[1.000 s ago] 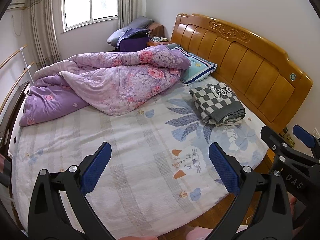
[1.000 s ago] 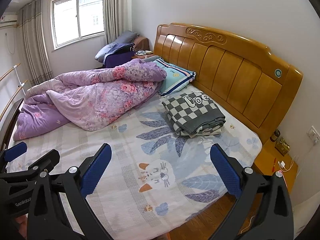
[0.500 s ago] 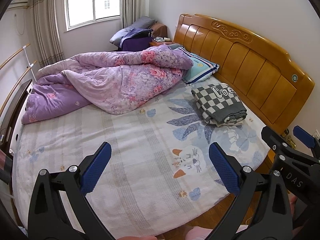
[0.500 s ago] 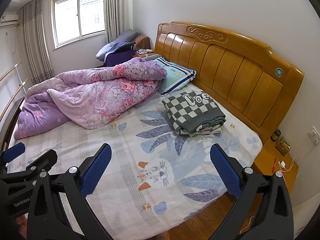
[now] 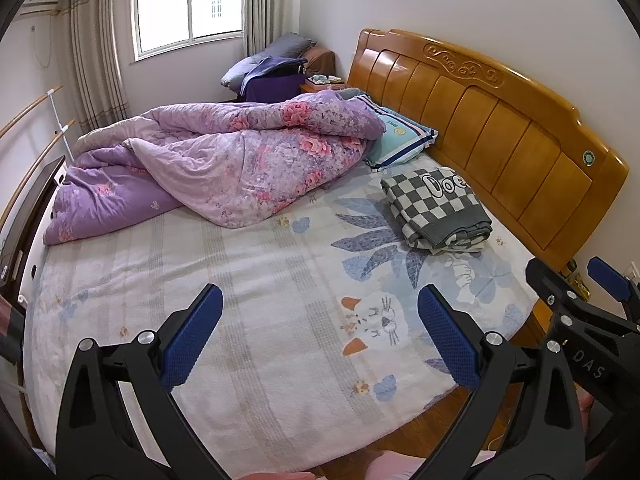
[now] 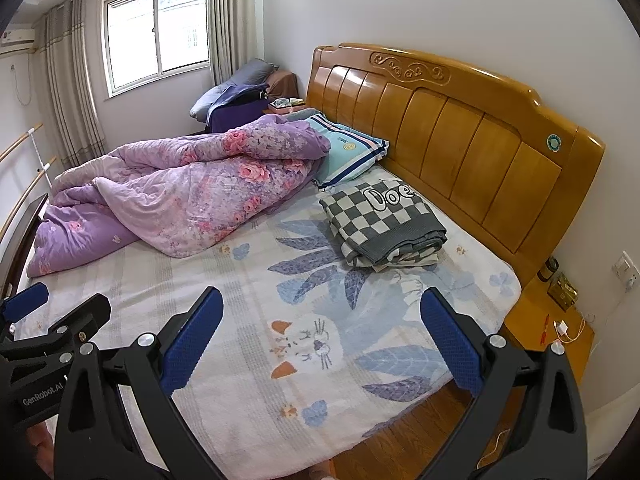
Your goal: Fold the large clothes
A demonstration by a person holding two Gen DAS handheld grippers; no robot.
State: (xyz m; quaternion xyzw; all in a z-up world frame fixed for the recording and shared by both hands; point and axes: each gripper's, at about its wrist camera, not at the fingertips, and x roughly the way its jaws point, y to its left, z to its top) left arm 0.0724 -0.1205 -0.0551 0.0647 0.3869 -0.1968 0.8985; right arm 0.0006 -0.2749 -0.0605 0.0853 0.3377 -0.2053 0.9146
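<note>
Both views have drifted slightly since before; left tongs and right tongs stay wide, empty; folded checkered blanket unmoved at two o'clock on the bed.

Bright, even daylight; both views sharp.
Window blown out, ceiling glare top of right view, soft shadows, heavy fisheye bending, black vignette corners.

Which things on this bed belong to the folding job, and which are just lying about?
For the job:
checkered blanket, already folded near the headboard
left gripper and right gripper, both open and empty

Lying about:
purple floral quilt, bunched up
striped pillow
nightstand with small items
</note>
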